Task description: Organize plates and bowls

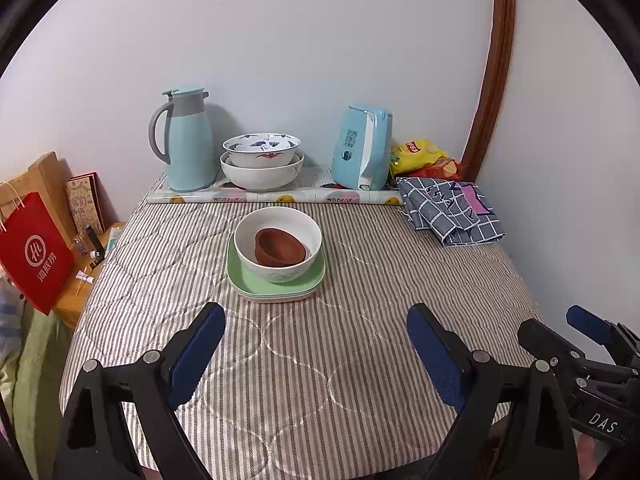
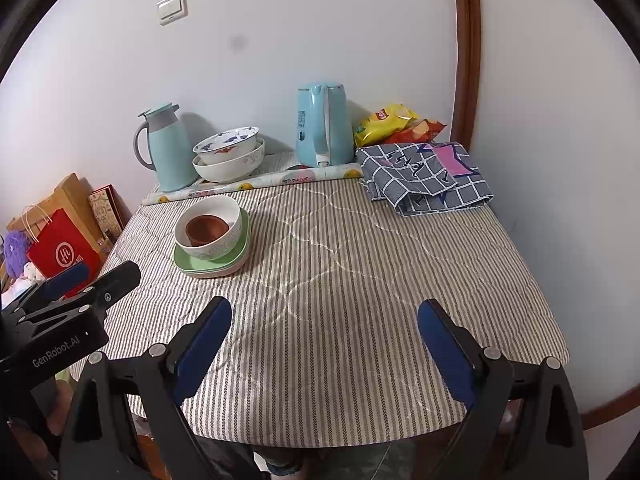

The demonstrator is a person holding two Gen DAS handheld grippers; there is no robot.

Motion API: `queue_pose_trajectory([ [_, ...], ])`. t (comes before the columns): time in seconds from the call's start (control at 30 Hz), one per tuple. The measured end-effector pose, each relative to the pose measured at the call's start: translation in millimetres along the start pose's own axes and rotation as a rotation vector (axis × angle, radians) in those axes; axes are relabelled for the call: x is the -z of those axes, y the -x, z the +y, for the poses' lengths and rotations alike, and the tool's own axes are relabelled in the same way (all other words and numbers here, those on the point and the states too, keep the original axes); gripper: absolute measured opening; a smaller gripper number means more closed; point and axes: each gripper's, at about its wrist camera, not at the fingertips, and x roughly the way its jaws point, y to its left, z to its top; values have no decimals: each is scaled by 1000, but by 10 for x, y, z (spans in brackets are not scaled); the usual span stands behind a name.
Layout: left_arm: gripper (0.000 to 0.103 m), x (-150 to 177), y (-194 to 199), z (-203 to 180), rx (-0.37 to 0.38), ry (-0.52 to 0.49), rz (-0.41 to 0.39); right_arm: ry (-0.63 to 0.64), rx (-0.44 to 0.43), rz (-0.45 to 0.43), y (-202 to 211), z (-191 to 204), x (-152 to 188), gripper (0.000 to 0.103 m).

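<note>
A brown bowl (image 1: 280, 249) sits inside a white bowl (image 1: 248, 252), which stands on a stack of green and pink square plates (image 1: 312, 280) mid-table. It shows at the left in the right wrist view: brown bowl (image 2: 206, 230), white bowl (image 2: 232, 236), plates (image 2: 240, 258). At the back, a blue-patterned bowl (image 1: 262, 148) is nested in a larger white bowl (image 1: 260, 174), also in the right wrist view (image 2: 230, 164). My left gripper (image 1: 316, 330) is open and empty, short of the plates. My right gripper (image 2: 325, 326) is open and empty over bare cloth.
A teal thermos (image 1: 188, 140) and a blue kettle (image 1: 362, 148) stand at the back wall behind a rolled mat (image 1: 276, 196). Snack bags (image 1: 420, 156) and a folded checked cloth (image 1: 448, 208) lie back right. A red bag (image 1: 34, 256) stands left of the striped table (image 1: 320, 380).
</note>
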Motion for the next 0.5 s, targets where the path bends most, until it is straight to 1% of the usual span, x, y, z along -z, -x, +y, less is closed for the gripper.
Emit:
queue_pose_trajectory([
  [0.5, 93, -38, -1, -36, 9, -2, -7, 3, 3, -2, 1, 3, -39, 93],
])
